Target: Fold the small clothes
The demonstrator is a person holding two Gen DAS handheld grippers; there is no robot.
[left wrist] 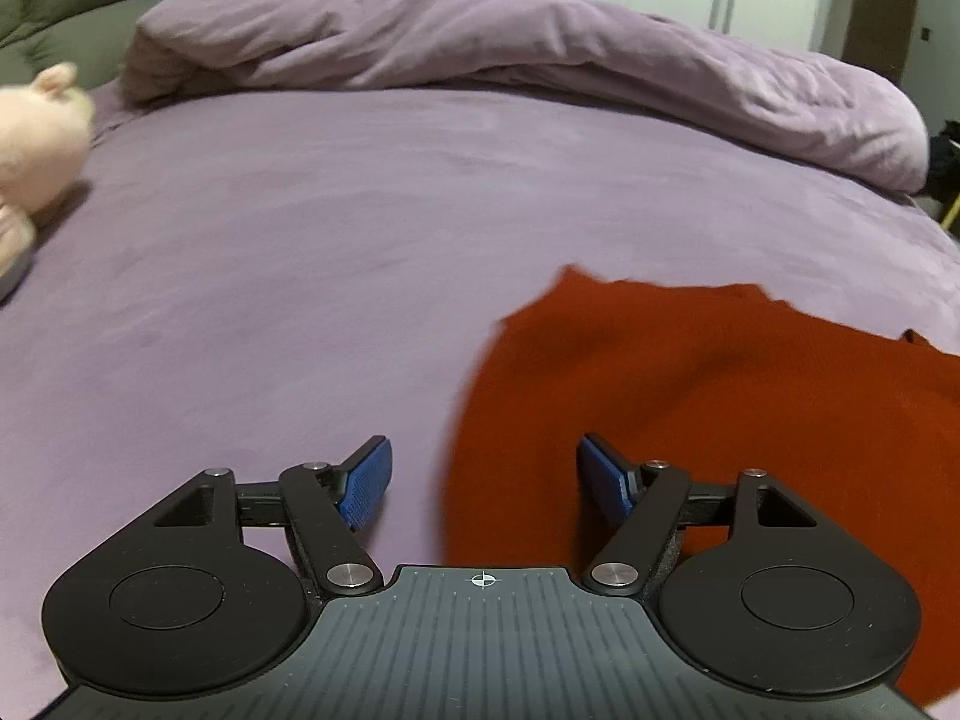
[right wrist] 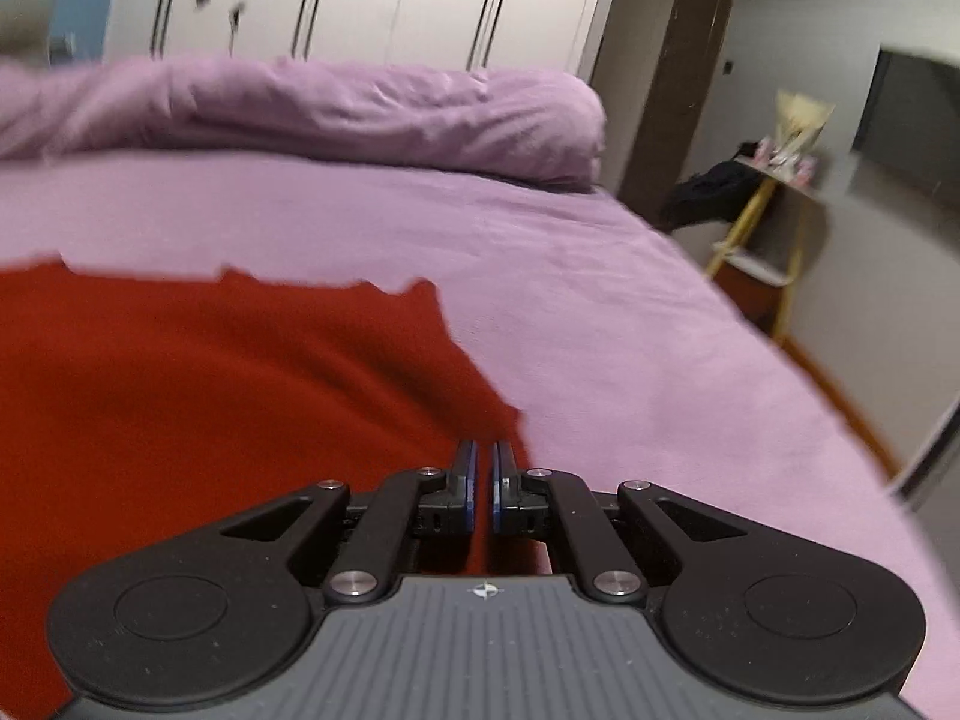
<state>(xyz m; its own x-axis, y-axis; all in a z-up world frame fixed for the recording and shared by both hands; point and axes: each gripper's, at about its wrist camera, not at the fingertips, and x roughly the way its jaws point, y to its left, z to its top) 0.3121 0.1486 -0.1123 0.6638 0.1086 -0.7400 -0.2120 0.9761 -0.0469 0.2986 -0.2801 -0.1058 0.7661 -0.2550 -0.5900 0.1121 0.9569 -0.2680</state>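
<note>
Left wrist view: the left gripper (left wrist: 485,480) hangs low over the lilac bed sheet (left wrist: 288,276) with its jaws spread wide and nothing between them; the blue textured pads (left wrist: 367,483) stand well apart, one over bare sheet and the other over the near left edge of the rust-red knitted garment (left wrist: 690,396). Right wrist view: the right gripper (right wrist: 483,483) has its jaws drawn almost together, a thin gap showing between the pads, and sits at the near right edge of the same garment (right wrist: 210,396); red fabric appears directly under and between the jaws, but whether a layer is actually pinched cannot be told from this angle. Garment location: on the bed, spread broadly between the two grippers, with an uneven, ragged-looking far edge. Task status, as a judgement: no finished fold is identifiable, so the work appears to be at an early stage, with the folds themselves outstanding. Containers: none is visible in either view; no basket, box or drawer is present to receive folded items. Other items: a bunched lilac duvet (left wrist: 540,66) along the far side of the bed and a pale pink plush toy (left wrist: 36,138) at the far left
</note>
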